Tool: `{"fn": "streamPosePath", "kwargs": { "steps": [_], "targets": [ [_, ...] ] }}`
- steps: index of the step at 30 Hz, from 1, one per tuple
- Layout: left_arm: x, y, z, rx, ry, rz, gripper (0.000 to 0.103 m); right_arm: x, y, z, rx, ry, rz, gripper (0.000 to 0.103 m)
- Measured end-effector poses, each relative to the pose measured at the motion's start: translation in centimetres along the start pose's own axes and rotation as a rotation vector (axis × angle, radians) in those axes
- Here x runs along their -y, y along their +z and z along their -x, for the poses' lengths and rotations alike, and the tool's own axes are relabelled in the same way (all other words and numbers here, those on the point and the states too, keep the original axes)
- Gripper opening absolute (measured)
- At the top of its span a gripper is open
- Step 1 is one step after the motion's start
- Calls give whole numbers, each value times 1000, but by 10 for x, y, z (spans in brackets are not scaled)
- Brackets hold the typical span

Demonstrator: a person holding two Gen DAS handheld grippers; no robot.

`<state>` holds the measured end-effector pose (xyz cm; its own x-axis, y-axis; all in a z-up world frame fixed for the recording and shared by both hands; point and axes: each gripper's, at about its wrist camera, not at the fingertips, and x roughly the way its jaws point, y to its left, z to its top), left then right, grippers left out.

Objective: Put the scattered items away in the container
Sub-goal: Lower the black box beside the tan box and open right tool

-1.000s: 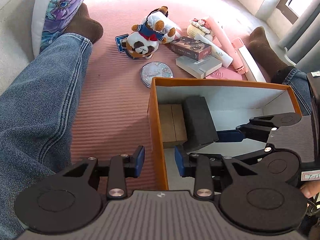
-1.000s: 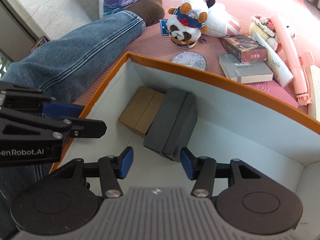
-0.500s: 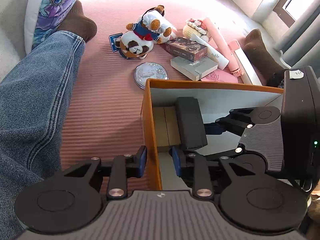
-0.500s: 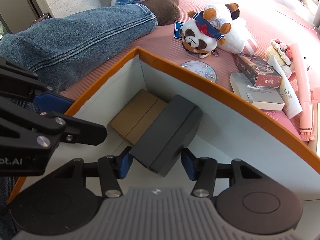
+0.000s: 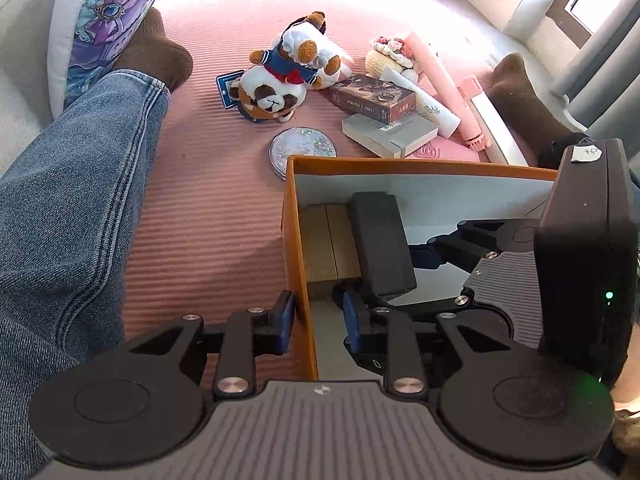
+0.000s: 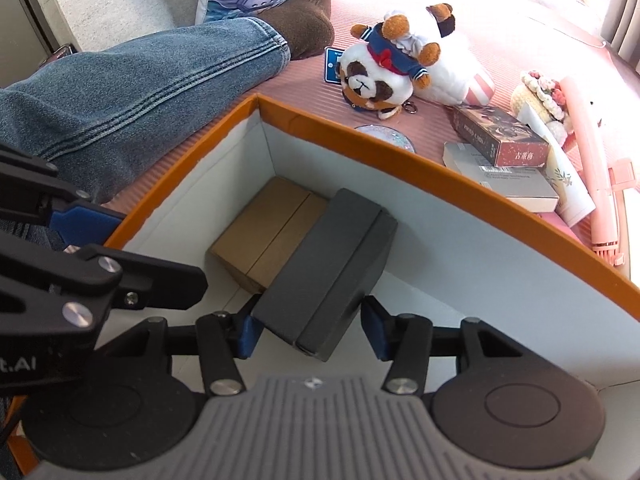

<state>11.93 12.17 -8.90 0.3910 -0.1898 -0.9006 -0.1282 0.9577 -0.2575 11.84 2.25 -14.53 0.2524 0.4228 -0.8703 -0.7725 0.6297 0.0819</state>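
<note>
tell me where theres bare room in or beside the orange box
In the orange box, the white floor right of the dark grey case is bare, as is the pink mat between the jeans leg and the box's left wall. Crowded: the box's far left corner with the brown carton, and past the far wall around the plush panda.

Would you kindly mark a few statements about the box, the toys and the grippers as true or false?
1. The cardboard box lies inside the orange box. True.
2. The panda plush is inside the orange box. False: it lies outside, on the pink mat.
3. The left gripper straddles the orange box's wall. True.
4. The black case sits out on the mat. False: it is inside the orange box, against the cardboard box, between the right gripper's fingers.
</note>
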Motion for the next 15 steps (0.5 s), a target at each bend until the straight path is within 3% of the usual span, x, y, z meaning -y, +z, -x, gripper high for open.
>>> {"fn": "streamPosePath", "kwargs": {
  "steps": [15],
  "targets": [
    [0,2,5,5,-1,13,30,-1,1,2,-6,-20,12,56]
  ]
}}
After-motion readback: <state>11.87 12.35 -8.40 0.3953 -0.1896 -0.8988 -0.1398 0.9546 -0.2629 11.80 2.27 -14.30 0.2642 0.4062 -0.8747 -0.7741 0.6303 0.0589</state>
